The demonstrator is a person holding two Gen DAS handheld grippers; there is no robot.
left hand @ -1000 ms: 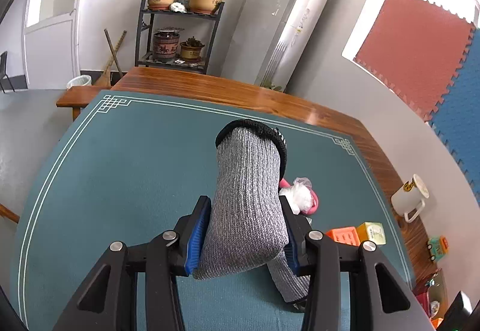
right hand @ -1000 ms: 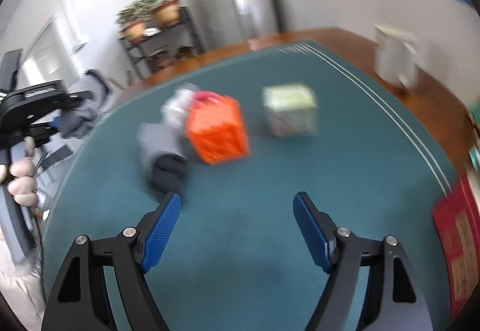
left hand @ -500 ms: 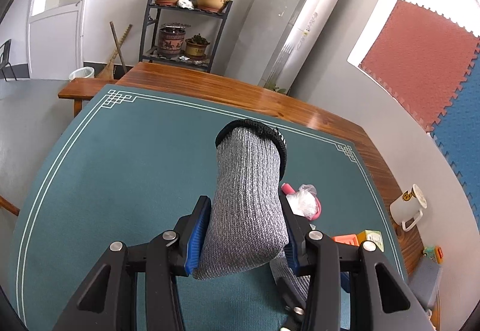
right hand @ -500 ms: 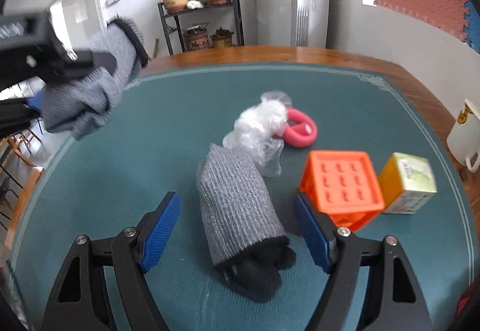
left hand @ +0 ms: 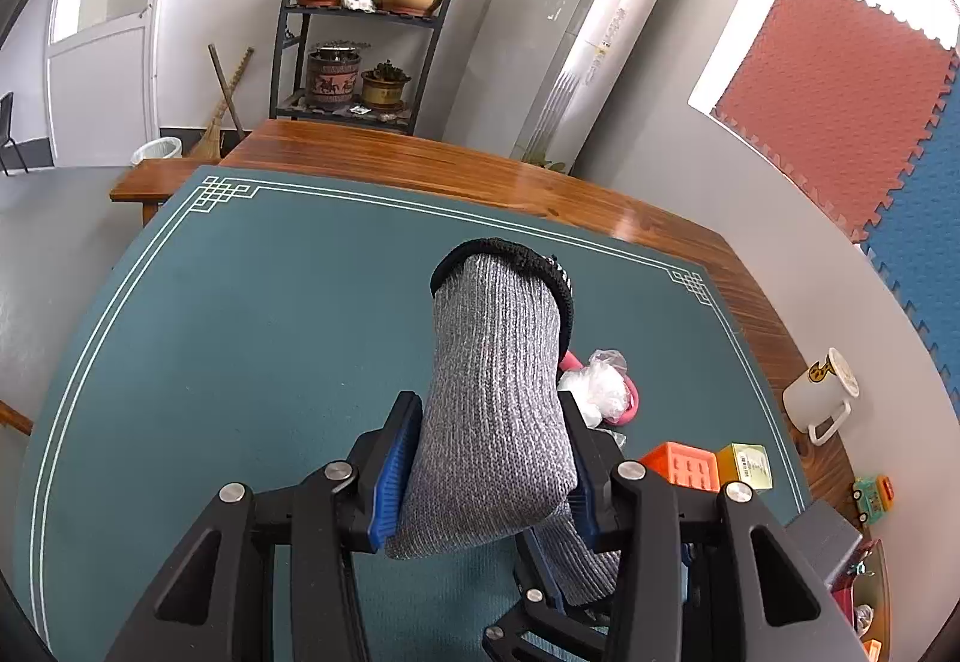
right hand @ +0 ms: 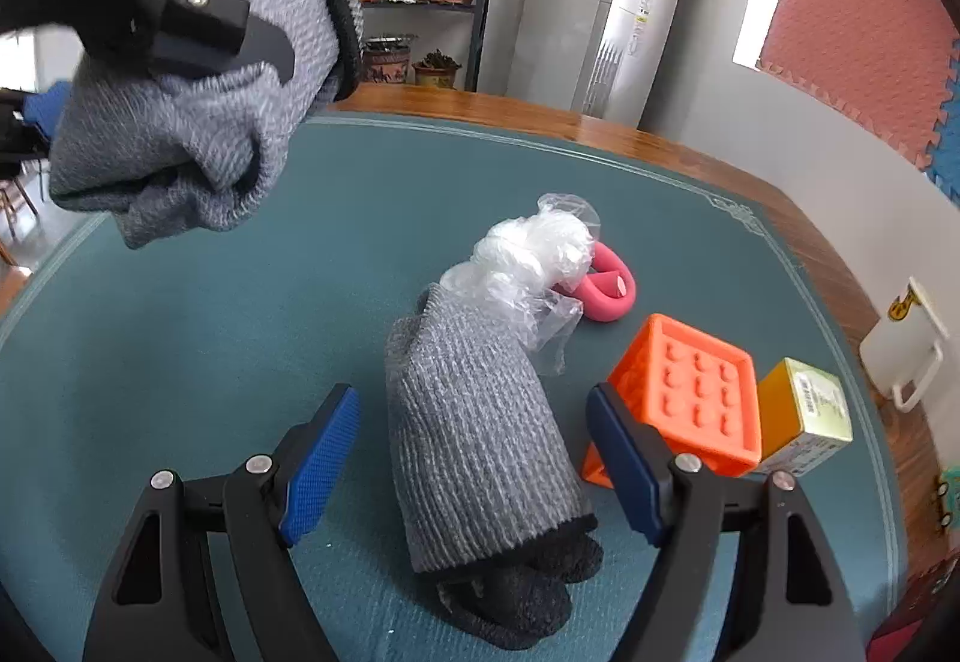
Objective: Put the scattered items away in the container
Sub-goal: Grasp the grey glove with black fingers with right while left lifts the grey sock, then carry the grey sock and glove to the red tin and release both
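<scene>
Label print on box (right hand: 813, 403) unreadable

No wording can be read anywhere. The tall air conditioner (left hand: 594, 44) carries a sticker near its top and a line of print down its front, both too small to make out, and the yellow box (right hand: 804, 413) has a pale label with fine print that is likewise illegible. The white mug (left hand: 821, 392) bears a small yellow and black emblem, a picture and not lettering.
</scene>
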